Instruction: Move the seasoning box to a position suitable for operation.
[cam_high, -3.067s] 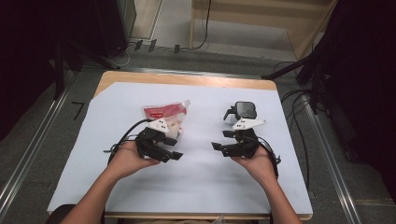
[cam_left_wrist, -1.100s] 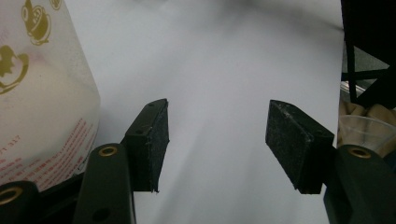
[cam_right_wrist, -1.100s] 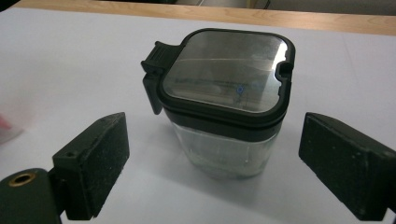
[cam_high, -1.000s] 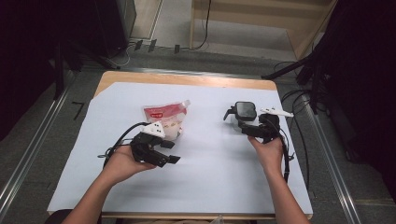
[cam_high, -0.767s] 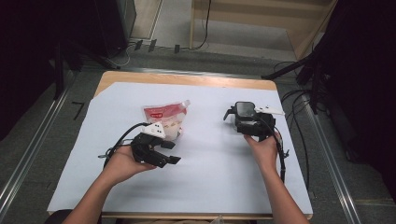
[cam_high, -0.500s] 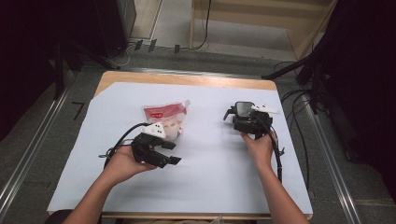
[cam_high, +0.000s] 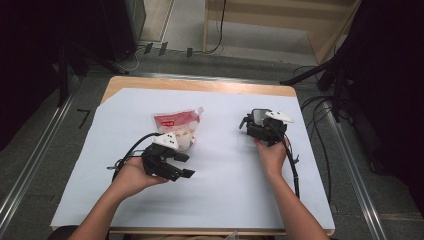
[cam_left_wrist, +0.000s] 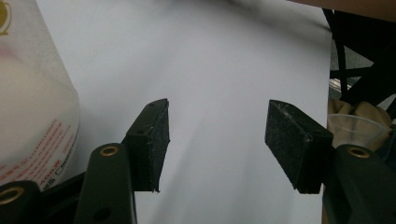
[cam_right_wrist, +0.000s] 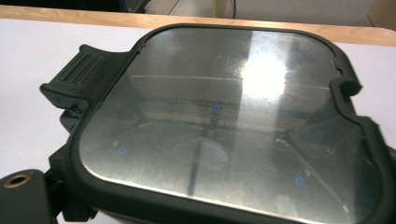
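Black plastic framing a clear lid — the container (cam_right_wrist: 219, 135) is sitting at the far right of the white sheet (cam_high: 225, 200) that covers the table, and the right gripper (cam_high: 260, 127) is closing in on its near side; judged from this, the step in hand is the approach to take hold of the container. In the right gripper view the lid, with its ribbed latch tab (cam_right_wrist: 79, 77) at the left, is looming directly ahead; the jaws themselves are not discernible there, so I cannot tell whether they are apart or together. The left gripper (cam_left_wrist: 217, 140) is waiting near the person's side, its jaws standing well apart with nothing but bare sheet between the pads (cam_left_wrist: 154, 140), while the red-and-white pouch (cam_high: 177, 127) is lying just beyond it, untouched. Next move, as I judge it — straddling a wall or the latch tab squarely before squeezing, since the smooth lid is offering little purchase. Against the frame of about three seconds ago: the right hand has travelled from the near middle of the sheet out to the container; the left hand, the pouch and the container are lying where they were.
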